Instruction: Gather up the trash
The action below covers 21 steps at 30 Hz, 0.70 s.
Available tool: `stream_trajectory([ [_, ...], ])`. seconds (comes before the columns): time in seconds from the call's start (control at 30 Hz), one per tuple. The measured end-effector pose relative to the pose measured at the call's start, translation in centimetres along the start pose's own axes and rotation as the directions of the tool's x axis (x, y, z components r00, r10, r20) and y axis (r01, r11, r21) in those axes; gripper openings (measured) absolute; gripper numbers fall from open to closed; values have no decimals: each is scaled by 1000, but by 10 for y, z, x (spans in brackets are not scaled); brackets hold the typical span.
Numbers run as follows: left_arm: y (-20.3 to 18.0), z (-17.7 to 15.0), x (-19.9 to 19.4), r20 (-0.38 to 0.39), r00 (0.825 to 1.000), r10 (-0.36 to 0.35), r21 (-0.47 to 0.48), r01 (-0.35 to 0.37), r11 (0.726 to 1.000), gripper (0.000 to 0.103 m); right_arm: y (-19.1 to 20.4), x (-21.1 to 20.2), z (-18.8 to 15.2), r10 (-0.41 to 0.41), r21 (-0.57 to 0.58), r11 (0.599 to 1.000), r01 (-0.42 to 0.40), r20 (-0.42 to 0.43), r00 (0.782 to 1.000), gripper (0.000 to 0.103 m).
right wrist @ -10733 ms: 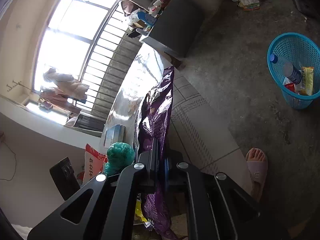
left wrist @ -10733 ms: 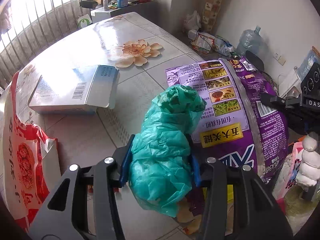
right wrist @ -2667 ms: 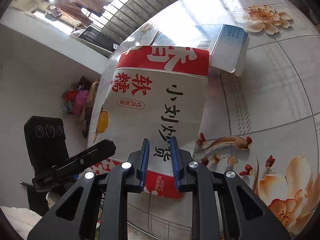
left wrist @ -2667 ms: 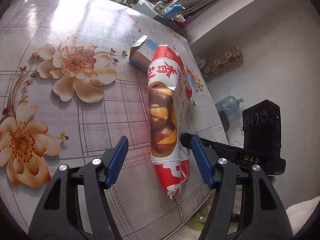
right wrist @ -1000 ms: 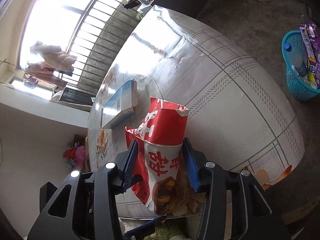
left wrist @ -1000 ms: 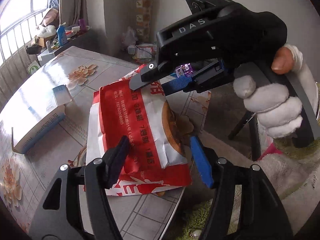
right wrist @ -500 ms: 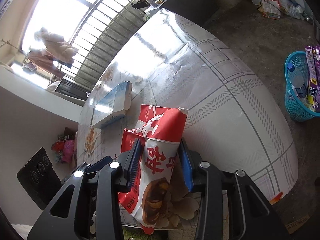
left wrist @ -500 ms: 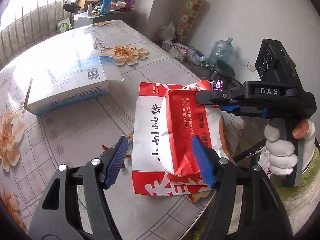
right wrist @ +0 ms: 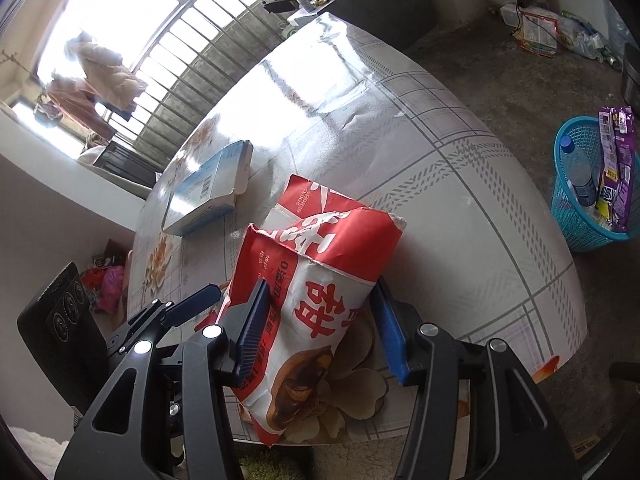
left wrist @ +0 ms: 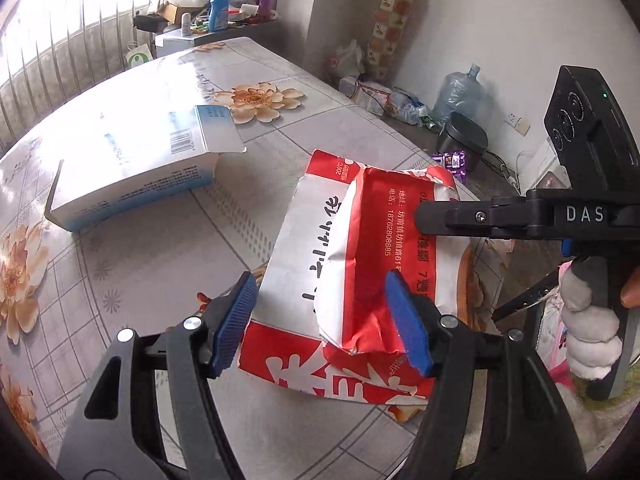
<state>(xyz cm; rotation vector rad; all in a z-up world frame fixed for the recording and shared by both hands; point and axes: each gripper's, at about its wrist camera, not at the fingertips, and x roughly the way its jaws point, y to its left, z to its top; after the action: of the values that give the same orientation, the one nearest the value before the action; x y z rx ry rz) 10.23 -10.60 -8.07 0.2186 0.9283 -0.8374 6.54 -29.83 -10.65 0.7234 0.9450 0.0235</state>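
Our right gripper (right wrist: 320, 328), jaws just widened, loosely straddles the folded red bag (right wrist: 316, 292); our left gripper (left wrist: 324, 320) gapes around it. Unpinched, the bag may spring open and slide off the table (right wrist: 460, 200) edge beneath us.

The red-and-white bag (left wrist: 360, 264) carries the most print. In the left wrist view, its white panel bears large black Chinese characters, only partly visible. On its red panel run small white lines of Chinese text with the number 18762808885. Near its top edge "200" stands in white. In the right wrist view a large red character shows on the bag's white face. The right gripper (left wrist: 480, 216) bears "DAS" in white letters on its black body. The blue-and-white box (left wrist: 132, 164) shows a barcode; its small print is unreadable.
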Motion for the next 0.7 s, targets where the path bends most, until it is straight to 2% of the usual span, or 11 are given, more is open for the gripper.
stream_trajectory([
  [0.13,3,0,0,12,1000,5,-6,-5,1000,63,1,1,2,8,1,1000,-8,5,1000,51],
  [0.33,8,1,1,22,1000,15,-26,-14,1000,63,-16,2,-3,158,92,984,-155,-25,987,51],
  [0.47,6,0,1,25,999,23,-21,-22,1000,63,-11,1,-16,175,73,982,-173,-29,984,51],
  [0.53,6,0,1,27,999,24,-26,-23,999,63,-14,0,-18,182,91,979,-180,-13,983,46],
  [0.6,7,0,1,29,999,30,-32,-29,999,63,-20,1,-18,190,135,973,-189,0,982,34],
  [0.7,9,0,0,33,999,30,-48,-28,998,63,-22,4,-18,194,155,969,-193,10,981,31],
])
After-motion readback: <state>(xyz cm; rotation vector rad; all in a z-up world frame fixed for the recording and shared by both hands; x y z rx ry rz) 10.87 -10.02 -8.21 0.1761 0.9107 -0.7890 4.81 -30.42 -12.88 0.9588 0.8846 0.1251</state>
